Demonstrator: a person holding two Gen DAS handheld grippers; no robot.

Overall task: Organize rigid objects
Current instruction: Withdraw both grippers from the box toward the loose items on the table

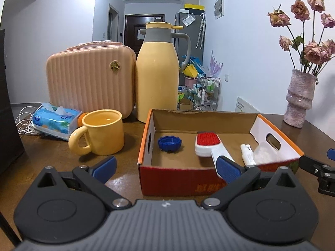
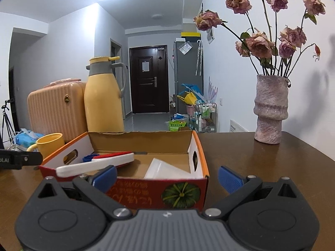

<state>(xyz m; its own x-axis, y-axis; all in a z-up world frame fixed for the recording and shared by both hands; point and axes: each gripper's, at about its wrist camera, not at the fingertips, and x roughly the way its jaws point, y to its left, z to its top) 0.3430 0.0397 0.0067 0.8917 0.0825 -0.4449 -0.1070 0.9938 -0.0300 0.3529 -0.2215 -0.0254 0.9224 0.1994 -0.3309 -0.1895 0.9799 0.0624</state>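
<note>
An open cardboard box with orange rims and a red front stands on the brown table. Inside lie a blue cap, a white brush with red bristles, a small white bottle and a clear plastic container. My left gripper is open and empty just before the box's front wall. My right gripper is open and empty before the box, where the brush and the clear container also show.
A yellow mug, a tissue pack, a pink case and a yellow thermos jug stand left and behind the box. A pink vase of dried roses stands at the right.
</note>
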